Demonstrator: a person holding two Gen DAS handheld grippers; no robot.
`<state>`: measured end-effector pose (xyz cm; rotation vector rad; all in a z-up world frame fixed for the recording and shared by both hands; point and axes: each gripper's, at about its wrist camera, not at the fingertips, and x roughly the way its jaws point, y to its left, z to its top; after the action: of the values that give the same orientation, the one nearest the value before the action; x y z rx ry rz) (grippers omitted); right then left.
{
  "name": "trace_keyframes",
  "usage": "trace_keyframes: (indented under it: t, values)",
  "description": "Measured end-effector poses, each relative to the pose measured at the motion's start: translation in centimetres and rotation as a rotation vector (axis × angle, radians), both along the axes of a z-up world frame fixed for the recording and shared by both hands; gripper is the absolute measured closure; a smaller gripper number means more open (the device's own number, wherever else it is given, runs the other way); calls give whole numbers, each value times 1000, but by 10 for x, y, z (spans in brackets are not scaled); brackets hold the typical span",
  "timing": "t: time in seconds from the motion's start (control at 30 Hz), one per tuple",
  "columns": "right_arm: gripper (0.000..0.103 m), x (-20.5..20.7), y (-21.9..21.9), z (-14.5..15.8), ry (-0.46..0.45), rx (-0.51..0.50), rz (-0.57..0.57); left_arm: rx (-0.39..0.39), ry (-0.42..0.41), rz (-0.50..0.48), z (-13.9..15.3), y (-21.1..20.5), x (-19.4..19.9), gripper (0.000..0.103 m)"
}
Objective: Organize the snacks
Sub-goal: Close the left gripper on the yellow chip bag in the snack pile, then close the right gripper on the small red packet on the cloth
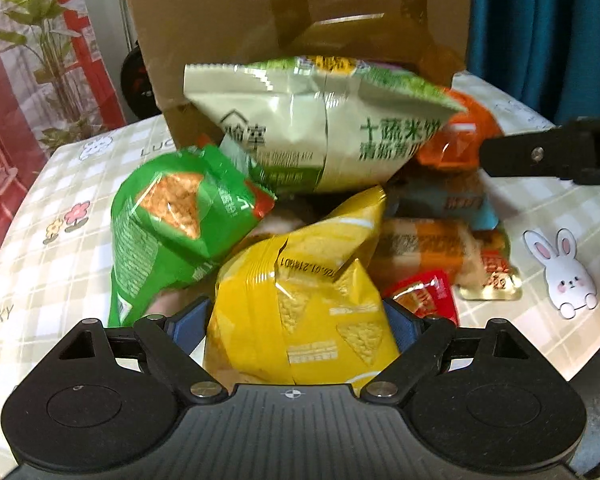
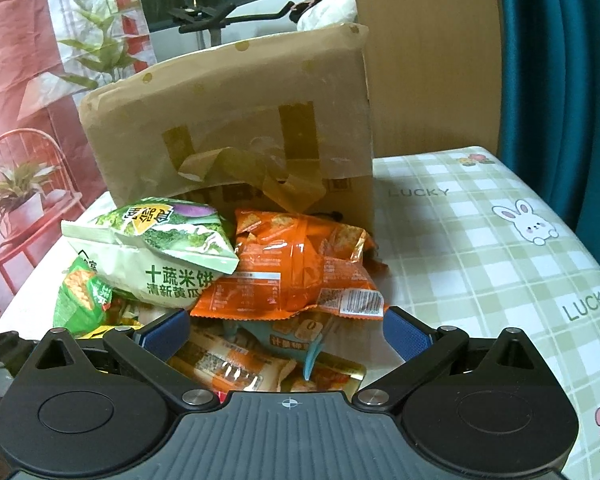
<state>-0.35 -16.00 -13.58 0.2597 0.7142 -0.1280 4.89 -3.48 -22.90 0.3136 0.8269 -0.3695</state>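
i've got the left gripper (image 1: 296, 320) down at the bottom centre of its view with the yellow chip bag (image 1: 300, 304) sitting between its blue pads; the jaws stand wide on either side of the bag, and i can't say the pads are pressing yet, so i read this as the approach to the first pick, not a hold. the snacks are heaped mid-frame on the checked worktop (image 1: 540, 216): a green bag (image 1: 168, 224) to the left of the yellow one, a pale green rice-cracker bag (image 1: 320, 124) on top behind it, an orange bag (image 2: 300, 272) to the right, small packets lower right. the cardboard box (image 2: 236, 120) stands upright just behind the heap, which i'd judge to be where things go. the right gripper (image 2: 286, 334) hangs spread over the flat packets at the bottom of its view, nothing caught between its pads. next i'd want the left jaws squeezed gently onto the puffy yellow bag, low enough not to slip, then lifted clear without dragging the green bag leaning against it.
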Motion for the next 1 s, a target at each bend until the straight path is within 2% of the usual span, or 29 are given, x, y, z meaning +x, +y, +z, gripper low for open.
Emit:
trace_keyframes:
  t: [0.07,0.13,0.2,0.37,0.57,0.67,0.87,1.0]
  values:
    - [1,0,1,-1,1,0,10,-1,11,7,-2,3,0,13]
    - [1,0,1,-3,8,-1,21,9,2,1,-1,6,-2,20]
    - [1,1,1,-7,35,-1,29,15,-1,-9,0,8,-3,22]
    - [12,-2,0,-13,68,19,69,-88,0,17,16,24,-8,23]
    - [27,-6,4,-20,116,43,116,-194,-68,32,42,45,-22,24]
    - [34,-7,13,-20,121,41,188,-213,-108,74,49,53,-26,24]
    - [47,5,43,-23,163,29,434,-251,-172,152,62,62,-23,24]
    - [54,18,67,-25,174,-30,586,-261,-181,190,60,67,-24,24]
